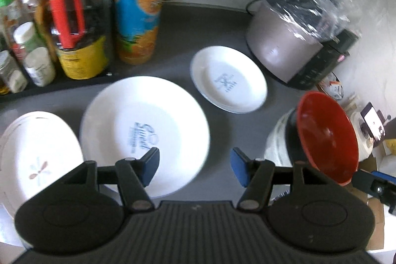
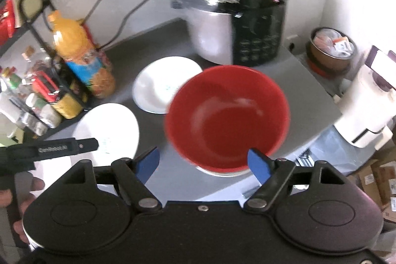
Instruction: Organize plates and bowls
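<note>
Nearest in the left wrist view is the left gripper [image 1: 195, 166], low in the frame, its jaws apart with nothing between them; its left blue pad overlaps the near edge of the big plate [image 1: 144, 135] in the picture, though whether it touches I cannot tell. Going left to right across the bench [image 1: 217, 120]: a flowered plate [image 1: 37, 160] at lower left, its rim apparently tucked beside or under the big plate; the big plate at centre with blue print; a small plate [image 1: 229, 79] above and right of it, well apart; then at right the red bowl [image 1: 326, 135], tilted on its side against a white stack [image 1: 277, 142], possibly bowls; the motion blur leaves that unsure.

In the right wrist view the right gripper [image 2: 204, 162] fills the bottom; its jaws stand apart, and the red bowl [image 2: 227, 115] sits just beyond them, its near rim level with the right pad, not clamped as far as I can see; something white [image 2: 222, 172] shows beneath it.

The plates look like glazed ceramic: stiff, fairly heavy, slick and breakable; lying flat, they offer only the rim, so a pinch across the raised edge is likely the one hold, and a tilt would be needed to get a pad under it. The bowl looks like plastic or melamine: lighter and tougher, yet smooth; its rim wall seems the place to grip, one pad inside and one outside, and a hold there may let it swing.
</note>
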Available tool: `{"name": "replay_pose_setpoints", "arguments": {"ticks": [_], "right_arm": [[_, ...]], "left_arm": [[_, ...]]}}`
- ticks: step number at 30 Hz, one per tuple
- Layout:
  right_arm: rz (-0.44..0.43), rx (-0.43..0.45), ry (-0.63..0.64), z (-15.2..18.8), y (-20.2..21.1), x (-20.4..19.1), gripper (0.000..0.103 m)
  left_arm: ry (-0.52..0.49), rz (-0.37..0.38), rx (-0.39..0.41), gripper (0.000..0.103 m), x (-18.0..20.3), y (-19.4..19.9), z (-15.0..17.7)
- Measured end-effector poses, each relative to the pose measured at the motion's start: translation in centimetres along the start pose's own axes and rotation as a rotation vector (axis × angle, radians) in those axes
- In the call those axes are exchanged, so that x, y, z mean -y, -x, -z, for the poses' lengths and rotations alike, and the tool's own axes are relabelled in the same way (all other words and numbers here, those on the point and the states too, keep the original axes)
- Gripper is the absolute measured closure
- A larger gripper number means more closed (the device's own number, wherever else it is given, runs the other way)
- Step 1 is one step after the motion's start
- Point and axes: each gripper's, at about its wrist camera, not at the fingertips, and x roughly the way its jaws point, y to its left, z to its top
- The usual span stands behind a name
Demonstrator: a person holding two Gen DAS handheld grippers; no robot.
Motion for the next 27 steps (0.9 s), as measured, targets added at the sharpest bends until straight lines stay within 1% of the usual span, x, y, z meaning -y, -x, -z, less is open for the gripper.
{"name": "replay_pose_setpoints", "arguments": {"ticks": [5, 14, 18, 19, 23, 25, 27], "right_arm": [[-0.031, 0.026, 0.022, 0.6, 0.0, -3.4, 0.025], [-0.081, 0.018, 0.06, 0.3, -2.0, -6.9, 0.026], [-0.114, 0.009, 0.066, -0.3, -3.4, -7.6, 0.026], [-0.122, 0.003, 0.07, -0.5, -3.9, -7.8, 0.026], [-0.157, -0.024, 0.093, -1.4, -5.9, -8.3, 0.033], [-0.174, -0.04, 0.112, -1.8, -6.9, -8.5, 0.035], [-0.192, -0.05, 0.126, -2.2, -8.0, -8.6, 0.035]], "left_arm": [[0.029, -0.017, 0.015, 0.041, -2.6, 0.9, -0.4], [0.073, -0.056, 0.02, 0.041, -5.4, 0.4, -2.1], [0.056, -0.066, 0.022, 0.041, -5.2, -0.5, -3.1], [0.055, -0.076, 0.026, 0.041, -5.2, -0.7, -3.3], [0.066, -0.13, 0.029, 0.041, -5.9, -1.9, -4.0], [0.074, -0.135, 0.03, 0.041, -6.4, -2.6, -4.1], [0.079, -0.168, 0.022, 0.042, -7.1, -3.4, -4.3]]}}
